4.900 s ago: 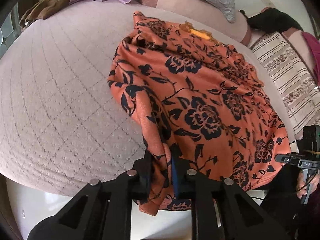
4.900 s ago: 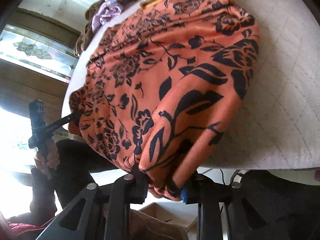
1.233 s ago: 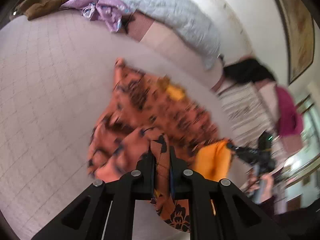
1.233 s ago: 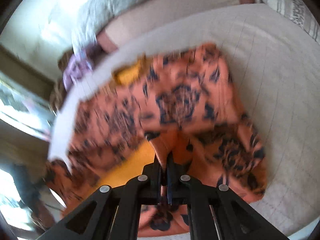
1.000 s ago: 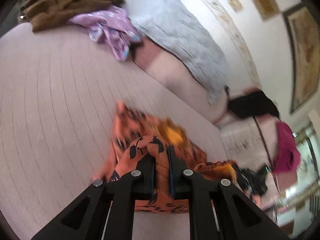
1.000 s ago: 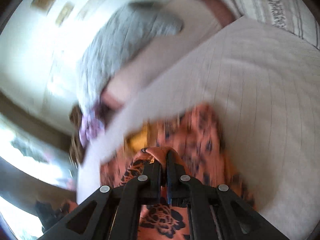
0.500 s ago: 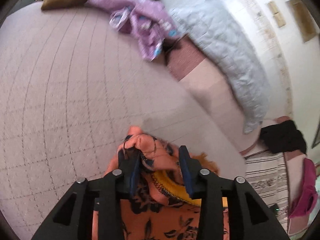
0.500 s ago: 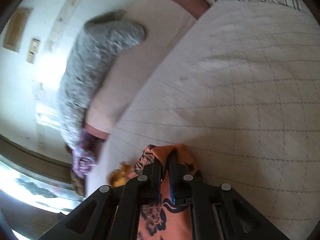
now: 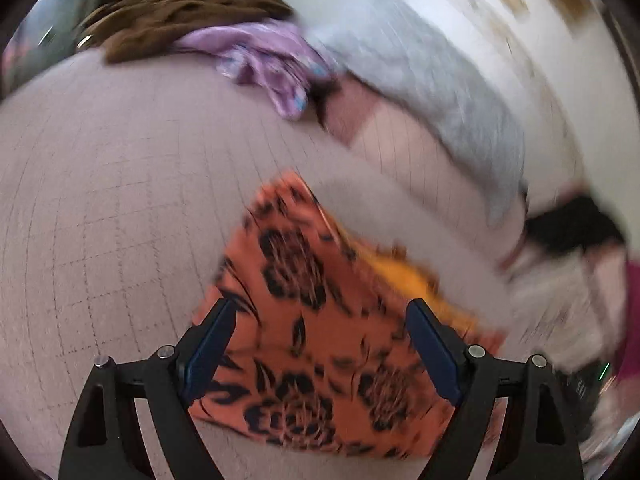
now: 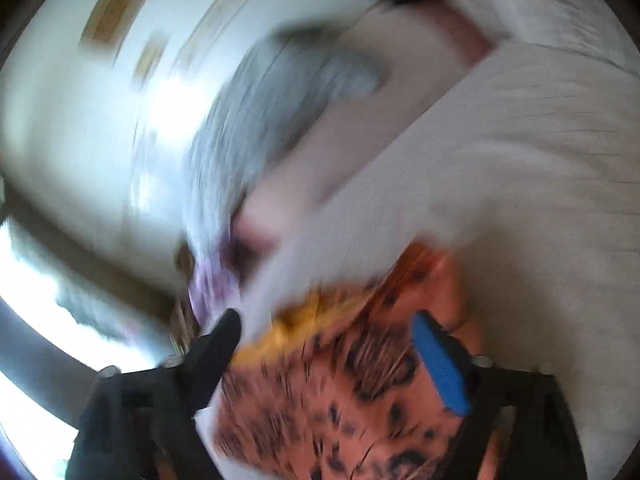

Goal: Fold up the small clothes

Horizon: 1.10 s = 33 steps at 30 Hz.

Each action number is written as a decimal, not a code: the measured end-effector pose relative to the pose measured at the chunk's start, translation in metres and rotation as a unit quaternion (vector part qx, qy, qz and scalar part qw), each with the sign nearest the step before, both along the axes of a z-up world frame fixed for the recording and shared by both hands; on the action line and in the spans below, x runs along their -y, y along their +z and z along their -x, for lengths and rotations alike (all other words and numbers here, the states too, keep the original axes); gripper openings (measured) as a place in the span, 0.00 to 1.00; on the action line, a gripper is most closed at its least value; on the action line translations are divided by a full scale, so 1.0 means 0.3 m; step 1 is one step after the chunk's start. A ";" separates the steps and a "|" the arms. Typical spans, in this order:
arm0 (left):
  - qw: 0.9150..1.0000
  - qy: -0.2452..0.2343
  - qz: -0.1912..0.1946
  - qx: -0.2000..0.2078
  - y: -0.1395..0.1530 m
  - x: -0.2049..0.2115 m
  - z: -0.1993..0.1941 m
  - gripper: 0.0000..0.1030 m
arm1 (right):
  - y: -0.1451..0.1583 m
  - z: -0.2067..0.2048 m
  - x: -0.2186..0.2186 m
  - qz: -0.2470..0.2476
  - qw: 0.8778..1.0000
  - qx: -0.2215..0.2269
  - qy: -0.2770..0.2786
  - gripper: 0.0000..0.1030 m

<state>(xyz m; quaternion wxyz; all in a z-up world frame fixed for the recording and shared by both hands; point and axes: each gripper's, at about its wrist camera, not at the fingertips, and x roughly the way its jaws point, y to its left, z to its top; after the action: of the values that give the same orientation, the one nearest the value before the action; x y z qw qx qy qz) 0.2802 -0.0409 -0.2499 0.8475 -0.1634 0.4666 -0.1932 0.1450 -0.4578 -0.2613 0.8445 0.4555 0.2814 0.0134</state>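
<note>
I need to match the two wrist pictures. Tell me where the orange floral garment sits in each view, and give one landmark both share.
Left wrist: the orange floral garment lies low in the middle, flat on the quilted bed, behind the open jaws.
Right wrist: the garment is at bottom centre, blurred, between the open jaws.
Shared landmark: the grey quilt beyond the bed.

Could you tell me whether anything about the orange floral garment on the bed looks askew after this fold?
Slightly. The orange floral garment lies released on the bed, both grippers open above it, but a yellow inner layer pokes out past its far edge, so the folded edges do not line up. Blur hides finer detail.
</note>
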 end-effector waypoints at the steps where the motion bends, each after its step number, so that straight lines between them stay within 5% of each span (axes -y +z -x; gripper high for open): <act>1: 1.000 -0.006 -0.026 0.004 -0.004 0.020 0.013 0.85 | -0.008 -0.057 -0.103 0.020 0.999 -0.022 0.043 0.53; 2: 0.999 -0.008 -0.049 0.010 -0.010 0.036 0.027 0.85 | -0.022 -0.084 -0.161 0.028 0.997 -0.032 0.068 0.46; 9: 0.985 -0.019 -0.173 -0.003 -0.127 0.105 -0.009 0.85 | -0.139 -0.354 -0.479 0.100 0.976 -0.099 0.166 0.45; 17: 0.970 -0.013 -0.242 0.007 -0.173 0.140 -0.103 0.85 | -0.175 -0.658 -0.371 0.071 0.989 -0.099 0.085 0.45; 21: 0.970 -0.008 -0.242 0.005 -0.168 0.144 -0.105 0.85 | -0.128 -0.608 -0.309 0.071 0.992 -0.078 0.064 0.45; 25: 0.963 -0.005 -0.270 0.014 -0.174 0.159 -0.075 0.85 | -0.064 -0.415 -0.256 0.108 0.990 -0.072 0.046 0.45; 30: 0.958 0.006 -0.285 -0.011 -0.201 0.137 -0.032 0.86 | -0.099 -0.163 -0.159 0.157 0.977 -0.143 -0.001 0.45; 33: 0.959 0.009 -0.282 -0.014 -0.177 0.117 0.010 0.86 | -0.222 -0.135 -0.092 0.122 0.967 -0.222 0.007 0.40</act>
<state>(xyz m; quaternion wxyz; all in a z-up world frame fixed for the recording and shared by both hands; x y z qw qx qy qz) 0.2774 -0.0759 -0.3030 0.8543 0.0749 0.5126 -0.0437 0.1855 -0.4302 -0.3278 0.8100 0.3383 0.4646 -0.1166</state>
